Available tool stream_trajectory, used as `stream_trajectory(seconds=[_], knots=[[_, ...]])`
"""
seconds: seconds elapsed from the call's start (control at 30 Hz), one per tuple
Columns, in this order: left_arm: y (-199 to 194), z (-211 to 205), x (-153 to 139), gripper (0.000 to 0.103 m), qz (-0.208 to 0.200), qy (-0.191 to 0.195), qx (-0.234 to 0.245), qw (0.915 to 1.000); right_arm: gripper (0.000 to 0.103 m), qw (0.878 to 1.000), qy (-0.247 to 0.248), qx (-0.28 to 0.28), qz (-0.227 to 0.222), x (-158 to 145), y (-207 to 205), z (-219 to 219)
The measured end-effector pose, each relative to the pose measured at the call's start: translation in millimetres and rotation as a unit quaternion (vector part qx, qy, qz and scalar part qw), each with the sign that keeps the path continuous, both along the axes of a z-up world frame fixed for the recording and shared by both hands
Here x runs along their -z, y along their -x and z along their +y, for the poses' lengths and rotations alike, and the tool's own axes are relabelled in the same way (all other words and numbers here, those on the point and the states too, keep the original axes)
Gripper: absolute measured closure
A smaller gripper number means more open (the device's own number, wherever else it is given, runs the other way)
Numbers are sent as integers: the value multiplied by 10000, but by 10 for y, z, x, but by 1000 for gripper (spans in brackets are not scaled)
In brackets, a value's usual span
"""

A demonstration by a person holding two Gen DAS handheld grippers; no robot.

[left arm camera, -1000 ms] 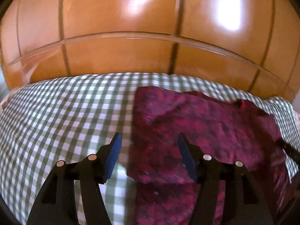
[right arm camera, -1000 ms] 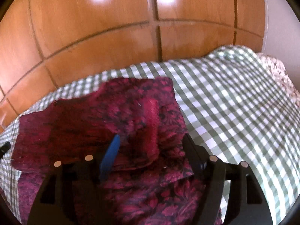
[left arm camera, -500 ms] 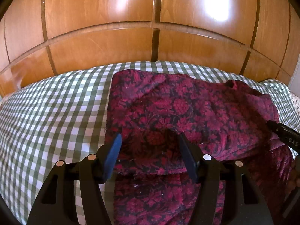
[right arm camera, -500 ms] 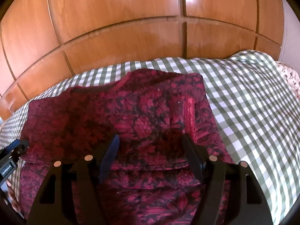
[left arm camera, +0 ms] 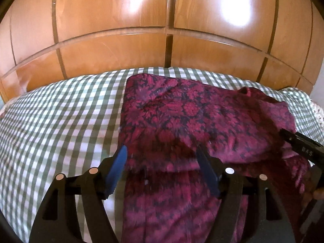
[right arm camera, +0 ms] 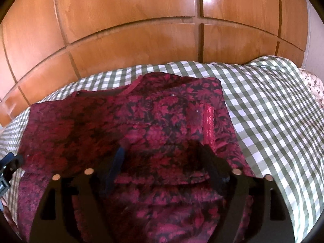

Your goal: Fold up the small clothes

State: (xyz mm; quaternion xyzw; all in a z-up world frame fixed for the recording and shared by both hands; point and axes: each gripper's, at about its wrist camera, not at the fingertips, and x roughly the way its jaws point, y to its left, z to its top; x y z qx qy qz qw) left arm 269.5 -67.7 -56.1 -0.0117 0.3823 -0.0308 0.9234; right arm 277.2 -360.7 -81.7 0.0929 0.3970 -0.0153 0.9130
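A dark red floral garment (left arm camera: 202, 117) lies on the green-and-white checked bed cover (left arm camera: 60, 121), with its near part folded over itself. My left gripper (left arm camera: 162, 164) hovers over the fold's near-left part. Its jaws are opening, and the blue pads (left arm camera: 118, 166) stand clear of the cloth. In the right wrist view, the right gripper (right arm camera: 164, 160) hangs over the garment (right arm camera: 162, 121) near a shiny red trim strip (right arm camera: 208, 121). Its jaws are also opening, with only flat cloth beneath them. Each gripper shows at the edge of the other's view, the right gripper (left arm camera: 301, 149) and the left gripper (right arm camera: 8, 168).
Glossy wooden panels (left arm camera: 162, 30) rise right behind the bed's far edge. Checked cover (right arm camera: 273, 111) lies bare to the right of the garment. A pale flowered fabric (right arm camera: 312, 87) shows at the far right corner. A hand's fingers (left arm camera: 319, 192) show at the right edge.
The raised flap of cloth at the right gripper has dropped flat onto the garment. Both pairs of jaws have widened. The left gripper has shifted right, from the garment's left edge to over it.
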Motion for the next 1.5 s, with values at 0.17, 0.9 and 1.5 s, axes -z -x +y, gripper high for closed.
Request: stream_trajectory(seconds=[0.17, 0.9, 1.5], knots=[[357, 31, -77, 33, -27, 37, 76, 10000, 8, 9999, -101, 12, 89, -91, 288, -69], [1498, 246, 62, 33, 271, -22, 189, 9995, 5, 9909, -910, 452, 883, 301, 1833, -640], [2091, 699, 290, 29, 950, 603, 778, 9906, 2, 9903, -832, -193, 1092, 319, 2365, -541]])
